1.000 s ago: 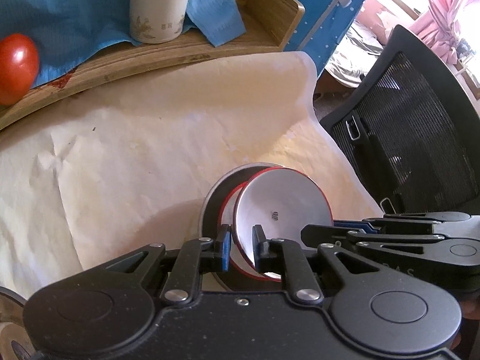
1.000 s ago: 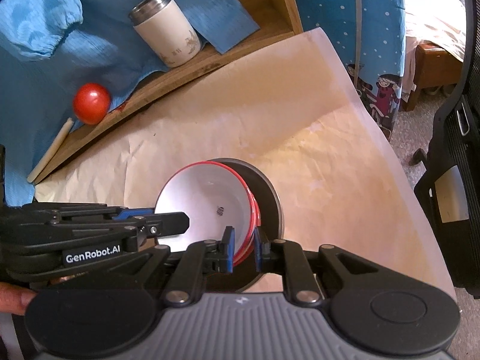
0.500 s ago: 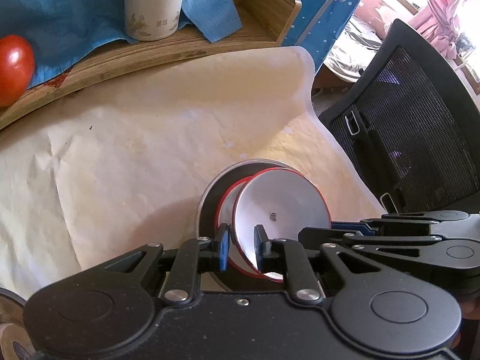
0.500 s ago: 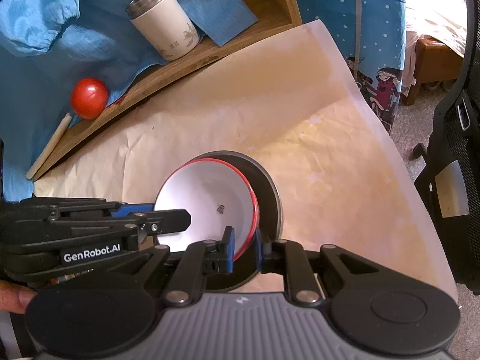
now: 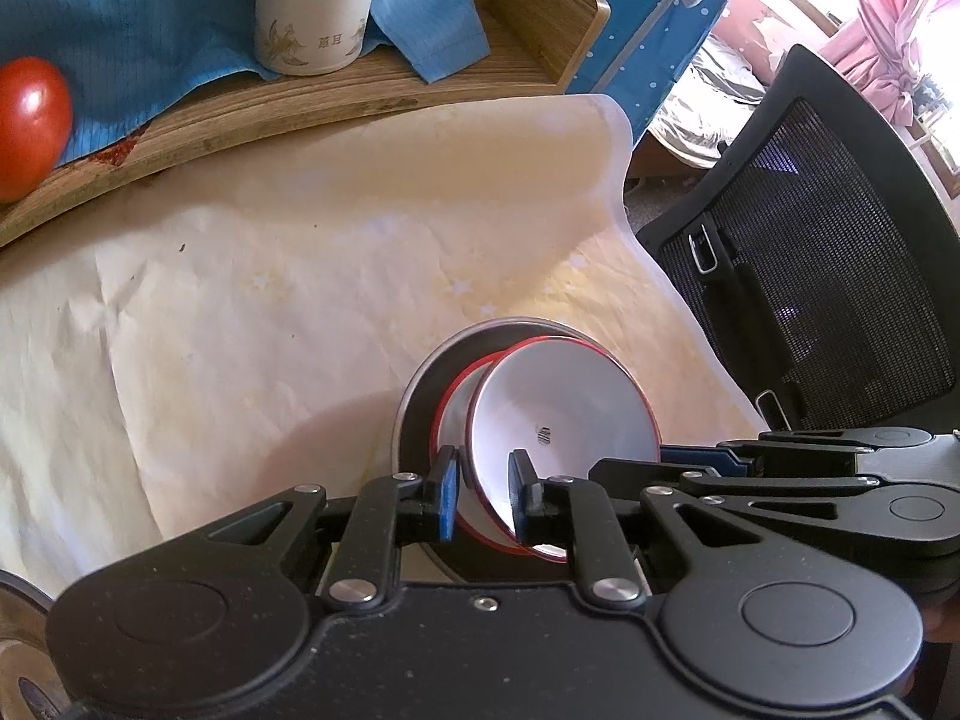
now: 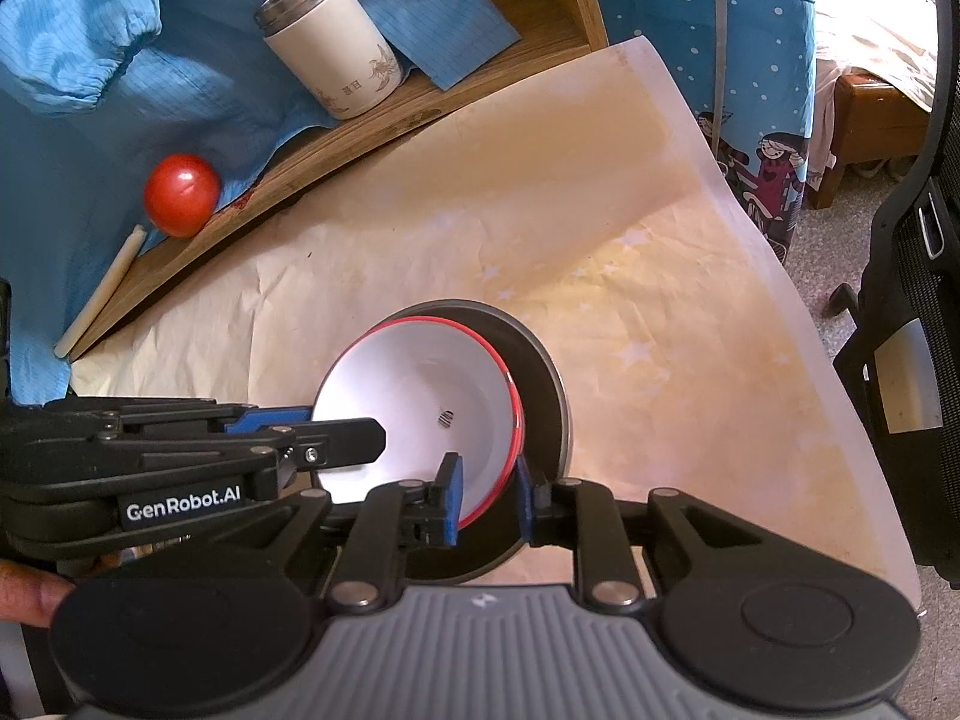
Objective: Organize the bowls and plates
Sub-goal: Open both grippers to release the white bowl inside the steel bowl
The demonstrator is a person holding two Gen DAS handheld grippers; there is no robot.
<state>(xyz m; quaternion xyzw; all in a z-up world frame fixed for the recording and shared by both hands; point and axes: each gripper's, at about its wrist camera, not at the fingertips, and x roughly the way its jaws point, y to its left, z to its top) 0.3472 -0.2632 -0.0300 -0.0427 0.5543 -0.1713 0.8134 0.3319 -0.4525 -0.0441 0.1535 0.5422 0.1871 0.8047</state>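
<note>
A: L tongs?
B: Left gripper straddles the near rim of the white red-rimmed bowl, pads spread a bit; a gap shows on both sides, so not pinching.
A: R?
B: Right gripper, same deal: rim of the bowl sits between the blue pads, gap visible, fingers apart.
A: Where's the bowl?
B: Tilted, inside a second red-rimmed bowl; that one peeks out on the left in the left wrist view. Both sit in a dark grey dish, which rests on the cream paper sheet near the table's right side.
A: Each tong seen from the other cam?
B: Yes, L reaches over the bowl's left rim in the right wrist view, R comes in from the right in the left wrist view.
A: Farther out?
B: Wooden tray at the back w/ a white tumbler, blue cloth, tomato. Black mesh chair off to the right.
</note>
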